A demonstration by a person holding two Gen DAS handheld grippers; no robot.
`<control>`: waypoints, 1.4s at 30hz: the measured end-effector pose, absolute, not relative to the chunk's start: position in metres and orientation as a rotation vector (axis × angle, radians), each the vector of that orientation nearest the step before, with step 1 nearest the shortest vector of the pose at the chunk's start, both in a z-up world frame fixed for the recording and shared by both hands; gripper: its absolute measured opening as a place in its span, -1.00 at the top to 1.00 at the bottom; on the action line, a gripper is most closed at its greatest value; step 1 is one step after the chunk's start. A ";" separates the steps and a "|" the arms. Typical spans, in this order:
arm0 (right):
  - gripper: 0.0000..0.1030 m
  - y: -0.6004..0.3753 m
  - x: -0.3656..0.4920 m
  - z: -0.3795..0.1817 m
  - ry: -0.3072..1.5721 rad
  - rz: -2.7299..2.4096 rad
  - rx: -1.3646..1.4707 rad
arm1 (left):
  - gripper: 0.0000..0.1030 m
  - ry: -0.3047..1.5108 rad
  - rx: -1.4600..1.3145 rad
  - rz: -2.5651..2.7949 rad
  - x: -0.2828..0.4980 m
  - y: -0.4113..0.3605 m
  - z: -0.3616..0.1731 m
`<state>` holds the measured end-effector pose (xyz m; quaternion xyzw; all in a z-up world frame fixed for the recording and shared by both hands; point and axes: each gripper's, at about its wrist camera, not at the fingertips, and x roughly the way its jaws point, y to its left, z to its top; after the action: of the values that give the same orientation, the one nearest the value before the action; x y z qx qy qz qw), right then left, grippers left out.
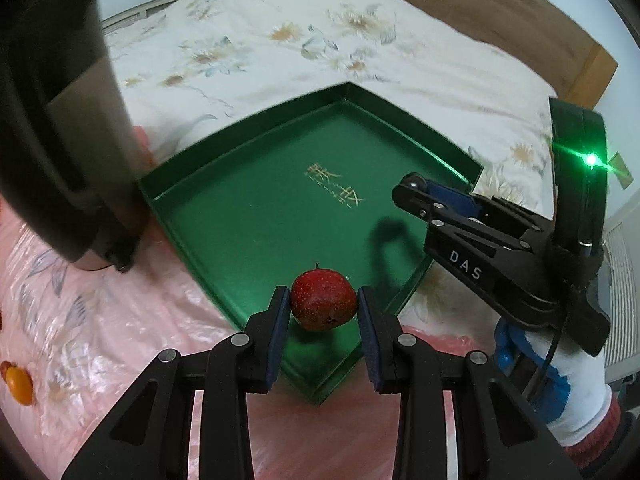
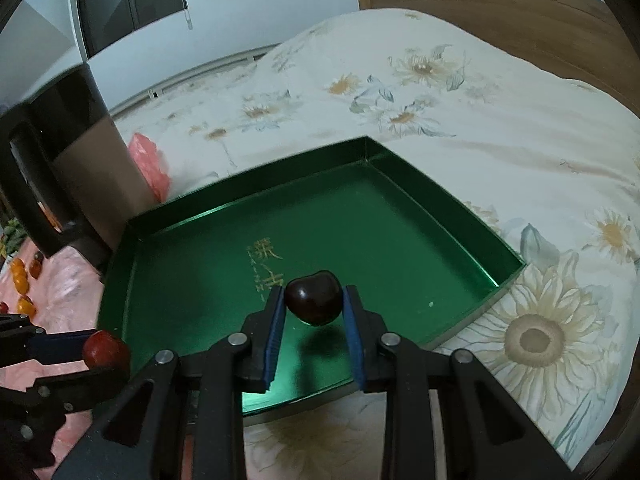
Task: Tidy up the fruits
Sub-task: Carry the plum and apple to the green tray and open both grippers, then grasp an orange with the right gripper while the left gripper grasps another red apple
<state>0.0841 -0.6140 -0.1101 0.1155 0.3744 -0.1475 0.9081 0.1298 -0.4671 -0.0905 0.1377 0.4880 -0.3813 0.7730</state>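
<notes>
A green box lid (image 1: 256,216) with gold lettering lies open-side up on the bed; it also shows in the right wrist view (image 2: 360,220). My left gripper (image 1: 323,308) is shut on a red speckled fruit (image 1: 323,299), held over the lid's near corner. The fruit also shows in the right wrist view (image 2: 105,350). My right gripper (image 2: 314,304) is shut on a dark cherry (image 2: 314,297), held above the lid's floor. The right gripper also shows in the left wrist view (image 1: 424,192), over the lid's right edge; the cherry is hidden there.
Small orange fruits (image 2: 20,280) lie on pink plastic sheet (image 1: 100,320) at the left, one also in the left wrist view (image 1: 18,386). A dark object (image 2: 60,152) stands left of the lid. A floral quilt (image 2: 400,100) and wooden headboard (image 2: 500,4) lie behind.
</notes>
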 end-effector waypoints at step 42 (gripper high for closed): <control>-0.73 -0.537 0.018 -0.023 0.658 -0.314 0.158 | -0.61 0.939 0.267 -0.714 0.082 -0.371 -0.029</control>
<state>0.0178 -0.5373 -0.0232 0.0770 0.3214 -0.1532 0.9313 0.0817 -0.3709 -0.0292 0.1257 0.4415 -0.3355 0.8226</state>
